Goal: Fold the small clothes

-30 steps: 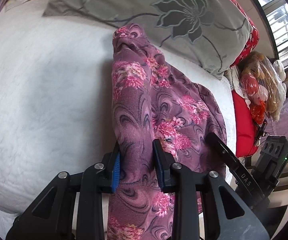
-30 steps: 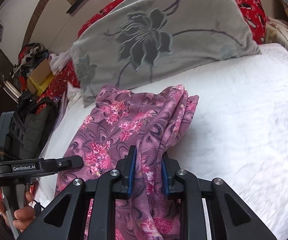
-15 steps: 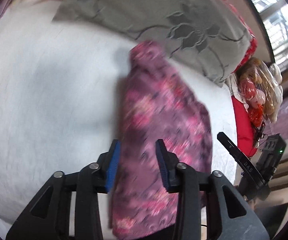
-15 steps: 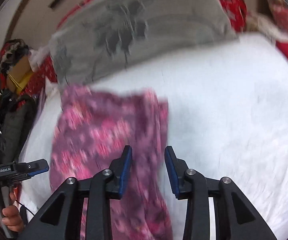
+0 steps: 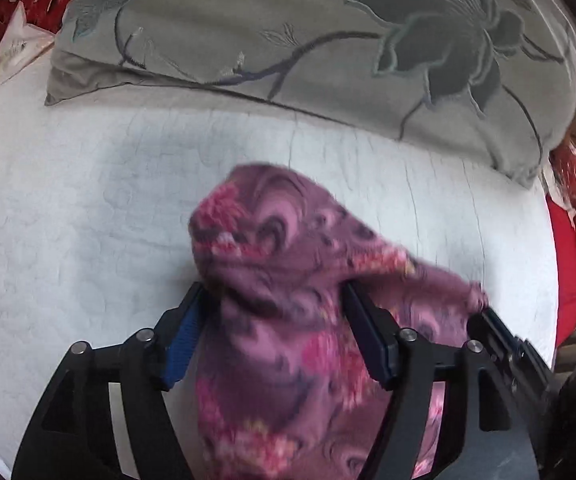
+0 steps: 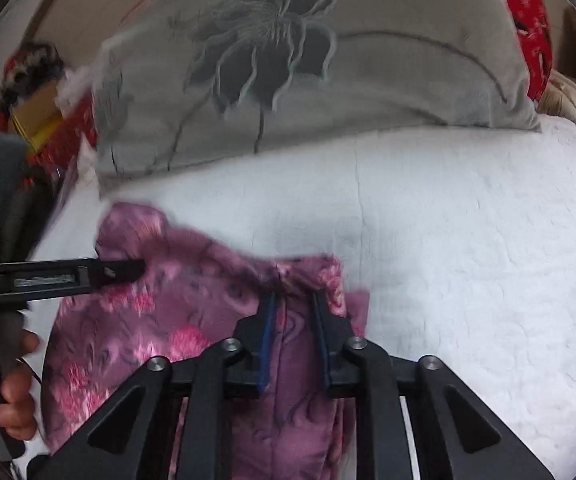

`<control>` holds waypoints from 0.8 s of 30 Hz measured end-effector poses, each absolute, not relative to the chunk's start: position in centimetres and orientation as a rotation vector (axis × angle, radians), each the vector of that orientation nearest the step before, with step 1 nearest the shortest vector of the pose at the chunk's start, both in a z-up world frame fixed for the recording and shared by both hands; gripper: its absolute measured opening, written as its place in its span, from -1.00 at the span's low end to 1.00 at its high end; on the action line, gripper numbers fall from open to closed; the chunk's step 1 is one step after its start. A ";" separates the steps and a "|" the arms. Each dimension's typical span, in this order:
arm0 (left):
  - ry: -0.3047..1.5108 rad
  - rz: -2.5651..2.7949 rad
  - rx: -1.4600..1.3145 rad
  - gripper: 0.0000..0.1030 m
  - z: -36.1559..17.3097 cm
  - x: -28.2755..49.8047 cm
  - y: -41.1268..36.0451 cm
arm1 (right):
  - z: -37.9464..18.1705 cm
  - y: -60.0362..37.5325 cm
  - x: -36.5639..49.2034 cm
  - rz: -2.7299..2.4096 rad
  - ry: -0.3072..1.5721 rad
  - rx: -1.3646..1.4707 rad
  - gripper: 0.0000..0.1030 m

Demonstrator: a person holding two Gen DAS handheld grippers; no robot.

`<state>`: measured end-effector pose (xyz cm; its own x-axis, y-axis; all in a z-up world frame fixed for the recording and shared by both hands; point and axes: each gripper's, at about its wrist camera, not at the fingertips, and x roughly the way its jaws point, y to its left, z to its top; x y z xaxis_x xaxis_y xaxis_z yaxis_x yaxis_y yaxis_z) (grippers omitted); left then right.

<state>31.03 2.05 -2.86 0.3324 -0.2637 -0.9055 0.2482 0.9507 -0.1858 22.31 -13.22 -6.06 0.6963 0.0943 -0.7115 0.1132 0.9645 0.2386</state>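
The purple floral garment [image 5: 283,320] lies on the white bed [image 5: 87,208], long axis running away toward the grey pillow [image 5: 288,28]; the left tongs [image 5: 271,300], just opening, straddle its bunched far end while the right tongs [image 6: 292,300], just closing, pinch a fold at its right edge.

The garment [image 5: 288,280] lies on the bedspread [image 5: 67,220], apparently before the pillow [image 5: 288,20].

The white bedspread [image 6: 468,248] lies bare and wide to the right of the purple floral garment [image 6: 159,320], free to pass. Behind, 1 grey flowered pillow [image 5: 288,32] blocks the way; clutter [image 6: 35,92] crowds the left edge.
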 end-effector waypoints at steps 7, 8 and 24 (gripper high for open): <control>1.173 -0.376 -0.092 0.29 0.6 29.2 6.2 | -2.6 -13.9 20.5 0.015 0.795 0.286 -0.54; 1.153 -0.385 -0.083 0.29 1.0 27.9 7.1 | -2.3 -14.0 19.8 0.034 0.776 0.295 -0.54; 1.220 -0.345 0.004 0.55 -3.4 17.0 10.7 | -5.0 -10.5 10.1 0.021 0.873 0.161 -0.01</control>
<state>17.04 10.74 -3.45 0.2980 -0.2578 -0.9191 0.2623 0.9479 -0.1808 10.15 -10.49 -4.99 0.6432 0.0840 -0.7611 0.0474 0.9877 0.1490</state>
